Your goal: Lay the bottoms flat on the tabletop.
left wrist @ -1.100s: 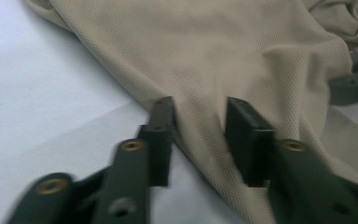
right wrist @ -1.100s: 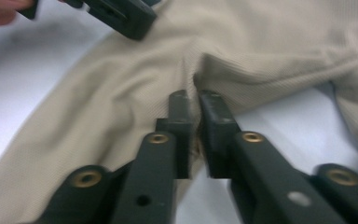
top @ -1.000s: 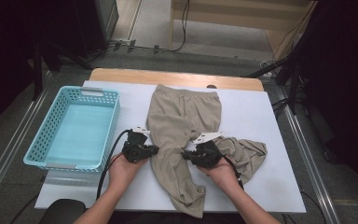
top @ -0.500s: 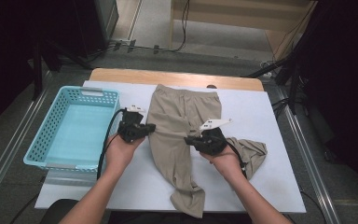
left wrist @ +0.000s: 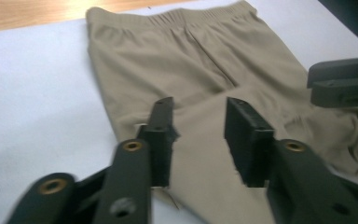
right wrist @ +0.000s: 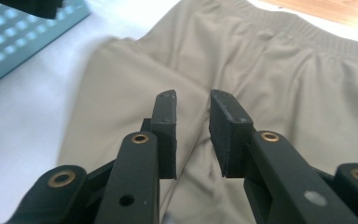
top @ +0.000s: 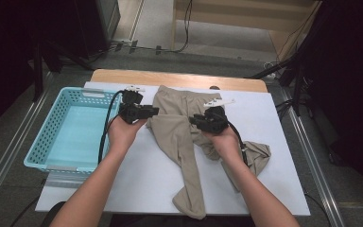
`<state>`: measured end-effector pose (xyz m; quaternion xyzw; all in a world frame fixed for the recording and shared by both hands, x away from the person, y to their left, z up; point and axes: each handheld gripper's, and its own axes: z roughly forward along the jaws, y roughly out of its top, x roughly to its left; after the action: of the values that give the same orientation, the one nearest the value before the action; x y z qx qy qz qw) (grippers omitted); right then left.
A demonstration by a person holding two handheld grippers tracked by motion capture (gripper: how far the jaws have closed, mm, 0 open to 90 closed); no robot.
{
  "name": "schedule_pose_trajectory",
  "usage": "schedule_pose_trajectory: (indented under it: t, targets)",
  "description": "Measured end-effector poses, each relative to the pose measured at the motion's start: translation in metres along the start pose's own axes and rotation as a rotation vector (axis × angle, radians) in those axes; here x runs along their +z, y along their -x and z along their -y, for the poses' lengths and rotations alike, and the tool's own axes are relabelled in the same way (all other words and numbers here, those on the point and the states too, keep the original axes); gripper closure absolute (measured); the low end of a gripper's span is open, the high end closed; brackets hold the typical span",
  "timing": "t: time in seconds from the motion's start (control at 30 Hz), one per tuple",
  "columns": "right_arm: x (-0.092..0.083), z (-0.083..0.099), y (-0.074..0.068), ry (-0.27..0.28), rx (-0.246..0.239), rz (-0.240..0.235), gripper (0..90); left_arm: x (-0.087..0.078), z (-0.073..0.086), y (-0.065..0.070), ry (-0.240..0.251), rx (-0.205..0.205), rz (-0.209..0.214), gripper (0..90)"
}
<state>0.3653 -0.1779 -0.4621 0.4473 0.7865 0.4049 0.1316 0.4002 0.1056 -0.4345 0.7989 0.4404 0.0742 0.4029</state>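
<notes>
A pair of beige trousers (top: 182,127) lies on the white table top (top: 132,184), its elastic waistband near the far edge where a strip of bare wood (top: 123,75) shows. One leg runs straight back toward the near edge, and the other is folded over and bunched toward the right edge. A light blue basket (top: 42,142) sits at the left edge of the table, just beside the trousers but apart from them. The left gripper (top: 149,112) is held above the left side of the trousers, just below the waistband, between the basket and the cloth. Its jaws have just been opening and now stand spread, and in the left gripper view they (left wrist: 198,135) hover over the fabric with nothing pinched between them. The right gripper (top: 194,120) is held over the middle of the trousers near the crotch seam. Its jaws have also just been opening and now stand parted, and in the right gripper view they (right wrist: 193,135) are free of the cloth, with the fabric lying flat below the gap. The two grippers point toward each other across the upper part of the trousers and stay well apart.
</notes>
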Motion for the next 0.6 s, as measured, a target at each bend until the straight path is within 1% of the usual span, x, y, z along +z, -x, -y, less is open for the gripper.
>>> schedule_pose_trajectory:
  t: [0.03, 0.07, 0.1, 0.17, 0.2, 0.27, 0.3, 0.33, 0.37, 0.4, 0.47, 0.5, 0.57, 0.6]
  targets:
    - [-0.003, 0.004, -0.003, -0.007, -0.026, -0.001, 68.5, 0.0, 0.003, 0.001, -0.008, -0.001, 0.004, 57.2]
    - [-0.004, 0.007, -0.006, -0.013, -0.038, -0.005, 68.2, 0.0, 0.006, 0.002, -0.023, 0.006, 0.015, 53.8]
    - [-0.007, 0.012, -0.01, -0.021, -0.05, -0.018, 66.8, 0.0, 0.011, 0.004, -0.026, 0.007, 0.026, 50.6]
    - [-0.012, 0.023, -0.019, -0.032, -0.072, -0.047, 66.3, -0.002, 0.021, 0.007, -0.01, 0.015, 0.035, 47.9]
    - [-0.013, 0.027, -0.023, -0.035, -0.075, -0.055, 65.7, -0.003, 0.027, 0.008, -0.007, 0.011, 0.05, 47.7]
    - [-0.016, 0.037, -0.032, -0.045, -0.087, -0.075, 64.3, -0.001, 0.035, 0.01, -0.016, 0.006, 0.059, 45.5]
    - [-0.017, 0.043, -0.038, -0.055, -0.101, -0.085, 63.6, -0.001, 0.038, 0.011, -0.024, 0.009, 0.063, 44.7]
    - [-0.018, 0.046, -0.041, -0.06, -0.112, -0.093, 63.1, 0.001, 0.043, 0.012, -0.036, 0.02, 0.054, 44.7]
    - [-0.02, 0.052, -0.046, -0.068, -0.123, -0.099, 62.4, 0.002, 0.047, 0.013, -0.044, 0.021, 0.051, 44.8]
    - [-0.022, 0.057, -0.05, -0.072, -0.127, -0.102, 61.9, 0.004, 0.051, 0.014, -0.051, 0.019, 0.057, 44.8]
    - [-0.025, 0.065, -0.056, -0.077, -0.133, -0.115, 59.6, 0.006, 0.058, 0.016, -0.067, 0.021, 0.051, 45.7]
    - [-0.029, 0.072, -0.061, -0.084, -0.139, -0.119, 58.7, 0.007, 0.06, 0.016, -0.07, 0.015, 0.053, 45.8]
    - [-0.035, 0.083, -0.066, -0.083, -0.173, -0.127, 55.9, 0.012, 0.065, 0.017, -0.082, 0.013, 0.055, 45.9]
    - [-0.037, 0.087, -0.068, -0.085, -0.189, -0.123, 55.4, 0.016, 0.066, 0.019, -0.097, 0.031, 0.044, 46.7]
